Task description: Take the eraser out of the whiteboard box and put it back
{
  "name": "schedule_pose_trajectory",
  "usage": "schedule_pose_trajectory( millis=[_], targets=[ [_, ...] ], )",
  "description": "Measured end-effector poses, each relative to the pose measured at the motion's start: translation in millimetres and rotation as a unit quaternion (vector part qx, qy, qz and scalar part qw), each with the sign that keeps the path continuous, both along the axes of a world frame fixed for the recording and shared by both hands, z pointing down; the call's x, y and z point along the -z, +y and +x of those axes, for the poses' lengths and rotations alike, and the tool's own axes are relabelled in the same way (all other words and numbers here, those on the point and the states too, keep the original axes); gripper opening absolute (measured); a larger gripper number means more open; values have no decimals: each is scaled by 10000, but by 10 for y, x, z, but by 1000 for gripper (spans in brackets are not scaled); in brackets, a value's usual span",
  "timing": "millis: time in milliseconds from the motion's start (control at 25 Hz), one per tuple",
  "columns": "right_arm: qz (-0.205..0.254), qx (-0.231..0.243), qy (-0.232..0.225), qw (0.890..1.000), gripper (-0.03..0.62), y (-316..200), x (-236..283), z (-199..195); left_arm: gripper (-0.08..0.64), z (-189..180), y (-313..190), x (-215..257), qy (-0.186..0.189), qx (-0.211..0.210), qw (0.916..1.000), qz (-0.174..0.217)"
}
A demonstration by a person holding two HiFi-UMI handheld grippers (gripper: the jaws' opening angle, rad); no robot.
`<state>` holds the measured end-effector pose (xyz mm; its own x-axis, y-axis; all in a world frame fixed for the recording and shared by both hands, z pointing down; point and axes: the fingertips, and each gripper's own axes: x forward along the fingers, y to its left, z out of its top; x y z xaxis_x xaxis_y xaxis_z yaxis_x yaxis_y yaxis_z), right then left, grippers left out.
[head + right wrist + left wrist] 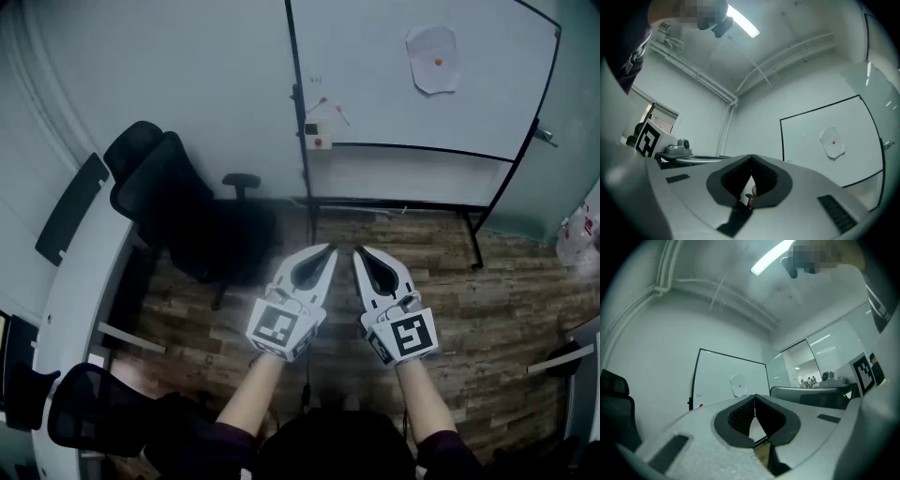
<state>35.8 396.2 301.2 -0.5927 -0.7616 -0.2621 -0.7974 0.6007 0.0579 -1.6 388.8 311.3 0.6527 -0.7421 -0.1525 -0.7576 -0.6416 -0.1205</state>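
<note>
I judge nothing started: my left gripper (328, 249) and right gripper (357, 251) are pressed together, empty, well apart from the whiteboard box (317, 141)

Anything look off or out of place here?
Only a small thing: the paper sheet on the whiteboard hangs crooked with an uneven outline, pinned by a single orange dot. Nothing spilled or damaged otherwise.

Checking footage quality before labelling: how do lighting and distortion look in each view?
Head view: dim, bluish, even light; the whiteboard frame bows. Left gripper view: heavy fisheye, black corners, ceiling light blown out. Right gripper view: same fisheye, ceiling light glaring.
</note>
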Motion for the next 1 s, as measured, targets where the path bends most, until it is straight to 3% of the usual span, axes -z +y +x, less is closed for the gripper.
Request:
schedule_pose_trajectory(
  millis=[480,1000],
  targets=[
    [-27,68,1,10000,3,-4,-48,113,5,108,-8,-51,7,8,10000,-48],
    [-202,103,-37,9997,3,-90,-200,522,5,433,-127,-185,-23,161,9997,-195]
  ],
)
